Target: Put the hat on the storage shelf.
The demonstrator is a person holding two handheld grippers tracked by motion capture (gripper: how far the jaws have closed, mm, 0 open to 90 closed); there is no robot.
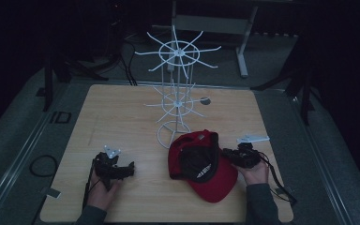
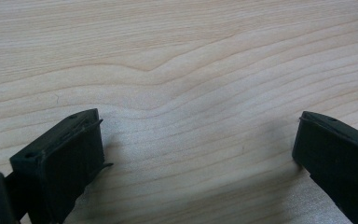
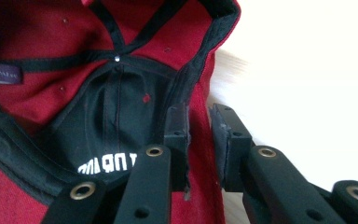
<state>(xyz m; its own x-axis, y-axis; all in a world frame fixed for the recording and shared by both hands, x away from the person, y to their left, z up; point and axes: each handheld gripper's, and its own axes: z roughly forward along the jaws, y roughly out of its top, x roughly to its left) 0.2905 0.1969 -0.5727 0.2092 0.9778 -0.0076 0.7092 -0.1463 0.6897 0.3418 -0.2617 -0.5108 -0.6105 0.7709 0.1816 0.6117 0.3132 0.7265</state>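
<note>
The left gripper (image 1: pixel 130 168) rests on the table (image 1: pixel 122 117), jaws wide with nothing between them, only bare wood ahead in its own view. To its right lies the cap (image 1: pixel 201 164), upside down, brim toward the person, with the wire rack (image 1: pixel 178 93) standing just behind it. The right gripper (image 1: pixel 226 153) sits at the cap's right edge, jaws drawn narrow on the red side wall (image 3: pixel 198 135), one jaw inside the crown and one outside.

The step looks like picking the cap up to hang it on a rack arm. A firm bite on wall and sweatband together should stop the cloth sliding out when lifted.

The dim high view hides the pinch itself; the cap's label is cut off and unreadable.
</note>
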